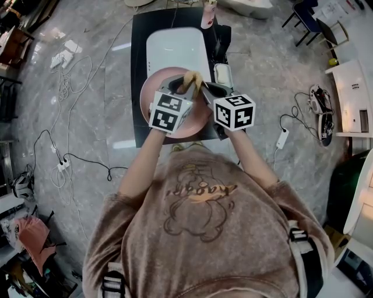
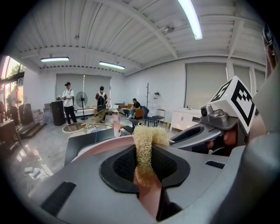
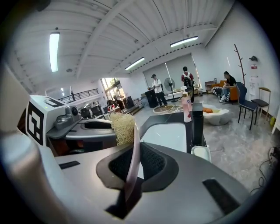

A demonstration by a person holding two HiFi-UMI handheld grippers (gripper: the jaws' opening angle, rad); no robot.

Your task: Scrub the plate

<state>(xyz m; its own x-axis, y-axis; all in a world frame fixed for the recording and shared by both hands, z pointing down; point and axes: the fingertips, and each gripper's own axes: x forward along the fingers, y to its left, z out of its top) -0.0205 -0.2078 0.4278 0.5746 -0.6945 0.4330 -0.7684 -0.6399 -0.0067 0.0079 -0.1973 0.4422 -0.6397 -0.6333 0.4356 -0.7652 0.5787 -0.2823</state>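
Observation:
A pink plate (image 1: 197,120) is held on edge over the black table (image 1: 140,75), with my right gripper (image 1: 206,93) shut on its rim. In the right gripper view the plate (image 3: 132,159) stands edge-on between the jaws of the right gripper (image 3: 131,170). My left gripper (image 1: 184,87) is shut on a yellowish loofah scrubber (image 1: 192,80). In the left gripper view the scrubber (image 2: 144,144) sticks up out of the left gripper (image 2: 146,165), against the plate's pink rim (image 2: 98,146). The scrubber (image 3: 123,127) rests at the plate's upper face.
A white basin (image 1: 175,49) lies on the table behind the plate. A pink bottle (image 1: 208,14), a black faucet (image 3: 197,124) and a small white dish (image 1: 223,74) stand at the basin's right. Cables and power strips (image 1: 64,163) lie on the floor. People stand far off.

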